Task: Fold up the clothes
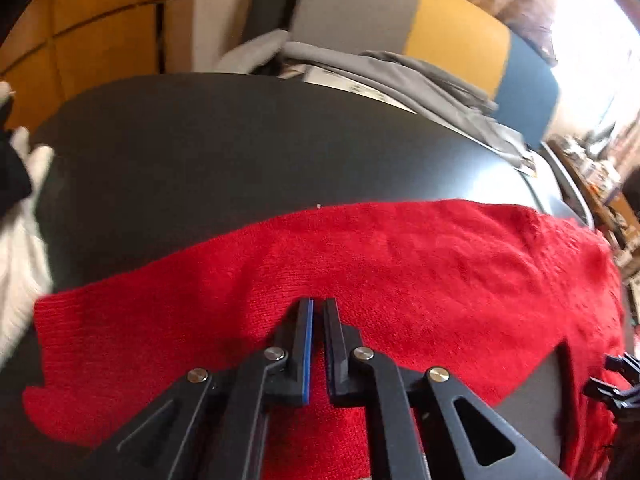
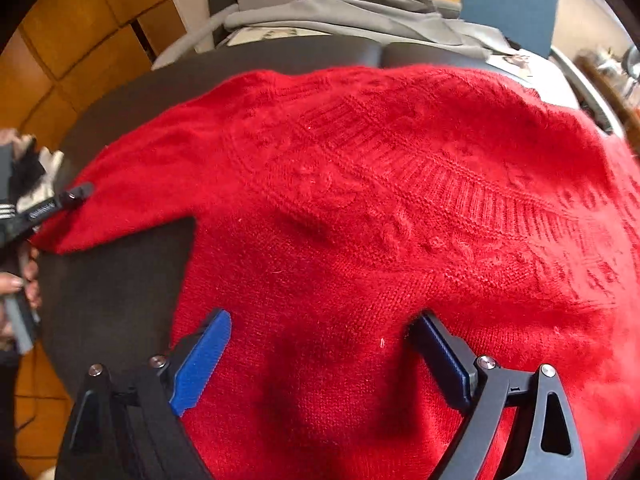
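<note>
Under everything lies the dark grey matte table top (image 2: 120, 280), and across it we have spread the red cable-knit wool sweater (image 2: 360, 200), flat, with one sleeve (image 1: 200, 320) stretched out to our left. Nearest us in the right wrist view, our right gripper (image 2: 320, 356) hangs over the sweater's body with its blue-padded fingers (image 2: 204, 360) spread wide and nothing between them. In the left wrist view our left gripper (image 1: 318, 344) sits over the sleeve with its two black fingers drawn almost together, only a thin slit between them; we cannot tell whether any knit is pinched there. From the right camera the same gripper's tip (image 2: 74, 194) shows touching the sleeve near its end, held by a hand (image 2: 20, 284) at the frame's left edge. Just beyond the sleeve end, at the table's left rim, we see a bundle of white cloth (image 1: 24, 220) with something black beside it. Farther back, past the table's far edge, a rumpled grey garment (image 2: 360, 12) lies heaped, and behind it stand upright panels in grey, mustard yellow (image 1: 452, 28) and blue (image 2: 508, 0), with orange-brown wooden cabinet fronts (image 1: 100, 32) to the left.
</note>
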